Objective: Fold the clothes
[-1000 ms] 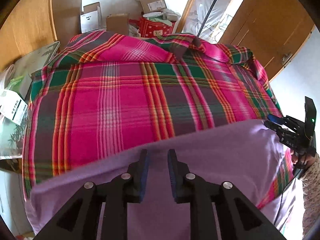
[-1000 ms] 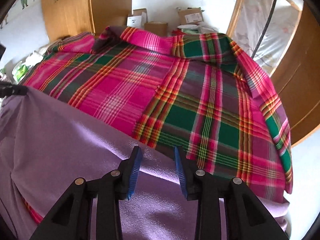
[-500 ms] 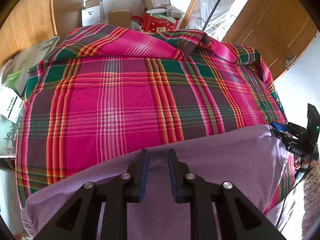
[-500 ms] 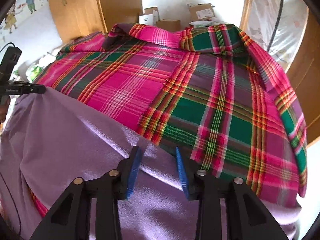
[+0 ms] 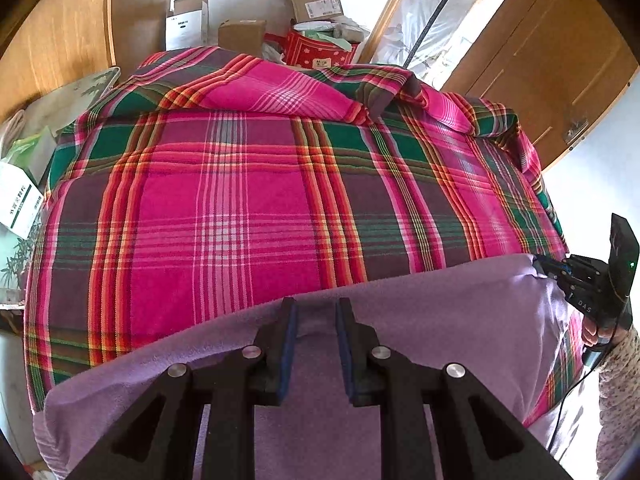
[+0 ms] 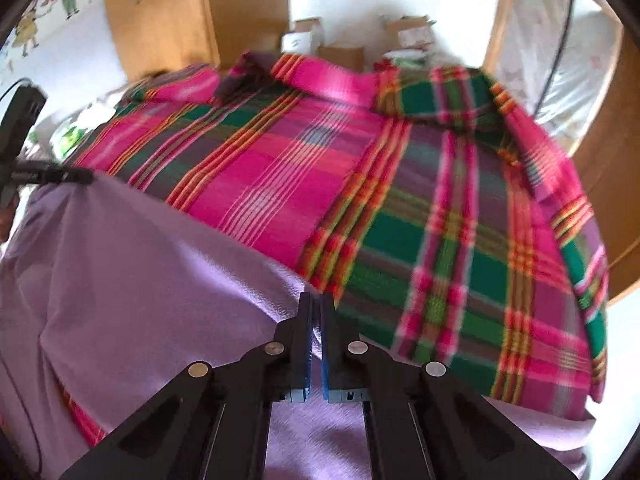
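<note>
A purple cloth point(image 5: 440, 340) lies over the near part of a pink and green plaid sheet point(image 5: 240, 200). My left gripper point(image 5: 316, 308) is narrowed on a bunched bit of the cloth's far edge. In the right wrist view the left gripper point(image 6: 86, 177) sits at the cloth's raised left corner. My right gripper point(image 6: 317, 300) is shut on the far edge of the purple cloth point(image 6: 140, 280), next to the plaid sheet point(image 6: 440, 240). In the left wrist view the right gripper point(image 5: 540, 266) pinches the cloth's right corner.
Cardboard boxes point(image 5: 316, 4) and a red bag point(image 5: 320, 50) stand beyond the sheet's far edge. A wooden door point(image 5: 540, 60) is at the right, and white cartons point(image 5: 20, 204) lie at the left. A person's patterned sleeve point(image 5: 616, 380) shows at the right edge.
The right gripper has gone from open to shut on the cloth's edge. The cloth's far edge has drawn back toward me, so more plaid sheet shows.
</note>
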The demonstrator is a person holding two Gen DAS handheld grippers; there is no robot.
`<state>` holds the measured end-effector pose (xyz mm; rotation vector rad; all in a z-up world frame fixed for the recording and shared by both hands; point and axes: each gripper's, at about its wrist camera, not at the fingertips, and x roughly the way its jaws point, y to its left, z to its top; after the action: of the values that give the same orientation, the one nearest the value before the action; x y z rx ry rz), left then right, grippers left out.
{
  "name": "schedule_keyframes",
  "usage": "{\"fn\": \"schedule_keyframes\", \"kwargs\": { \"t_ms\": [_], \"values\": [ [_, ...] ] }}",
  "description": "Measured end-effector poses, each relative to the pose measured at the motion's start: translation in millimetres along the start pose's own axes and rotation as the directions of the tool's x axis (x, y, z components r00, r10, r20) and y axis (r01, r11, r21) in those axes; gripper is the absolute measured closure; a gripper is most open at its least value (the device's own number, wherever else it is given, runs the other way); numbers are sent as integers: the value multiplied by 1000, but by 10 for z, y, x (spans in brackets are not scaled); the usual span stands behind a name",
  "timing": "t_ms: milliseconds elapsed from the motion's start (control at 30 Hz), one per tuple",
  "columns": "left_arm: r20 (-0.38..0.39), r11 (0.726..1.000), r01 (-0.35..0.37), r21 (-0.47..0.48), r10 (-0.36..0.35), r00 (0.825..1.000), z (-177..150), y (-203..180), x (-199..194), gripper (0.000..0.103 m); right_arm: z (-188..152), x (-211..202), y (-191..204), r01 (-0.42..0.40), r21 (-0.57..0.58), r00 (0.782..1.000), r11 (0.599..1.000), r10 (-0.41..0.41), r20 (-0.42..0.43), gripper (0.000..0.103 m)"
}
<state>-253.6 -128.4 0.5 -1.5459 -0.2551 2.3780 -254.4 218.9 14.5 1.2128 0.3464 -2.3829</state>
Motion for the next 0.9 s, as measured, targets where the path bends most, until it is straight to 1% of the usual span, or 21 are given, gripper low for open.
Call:
{"fn": "schedule_keyframes", "kwargs": {
  "t_ms": [100, 200, 300, 400, 467, 533, 700, 767, 800, 833, 900],
  "values": [
    [0, 1000, 13, -8, -13, 1000, 4, 28, -6, 83, 68, 37, 6, 60, 16, 998, 998, -61, 24, 100],
    [5, 1000, 12, -15, -12, 1000, 13, 45, -11, 83, 119, 177, 43, 111, -7, 994, 994, -111, -5, 100],
    [10, 1000, 13, -17, -13, 1000, 15, 54, -13, 83, 127, 256, 14, 119, 21, 993, 993, -118, -14, 99],
    [14, 1000, 15, -15, -14, 1000, 11, 58, -18, 83, 117, 260, 46, 136, 6, 991, 991, -136, -17, 98],
    [15, 1000, 11, -30, -10, 1000, 5, 69, -35, 83, 111, 224, 63, 134, 12, 990, 991, -133, -35, 96],
    [19, 999, 11, -49, -10, 1000, -24, 82, -85, 83, 96, 122, 80, 142, 34, 990, 989, -141, -25, 94],
    [36, 998, 19, -60, -17, 999, -203, 110, -326, 83, -34, -329, 180, 56, 105, 998, 993, -58, 19, 91],
    [48, 998, 21, -67, -18, 999, -326, 134, -485, 83, -119, -519, 290, 32, 90, 999, 995, -35, 32, 90],
    [59, 997, 33, -73, -29, 998, -395, 156, -580, 83, -174, -625, 348, 28, 81, 999, 996, -31, 39, 86],
    [68, 996, 40, -82, -34, 997, -463, 180, -670, 83, -250, -753, 382, 25, 85, 998, 996, -30, 49, 84],
    [82, 994, 44, -98, -36, 996, -611, 232, -845, 83, -403, -1009, 448, 20, 94, 997, 995, -27, 69, 83]
  ]
}}
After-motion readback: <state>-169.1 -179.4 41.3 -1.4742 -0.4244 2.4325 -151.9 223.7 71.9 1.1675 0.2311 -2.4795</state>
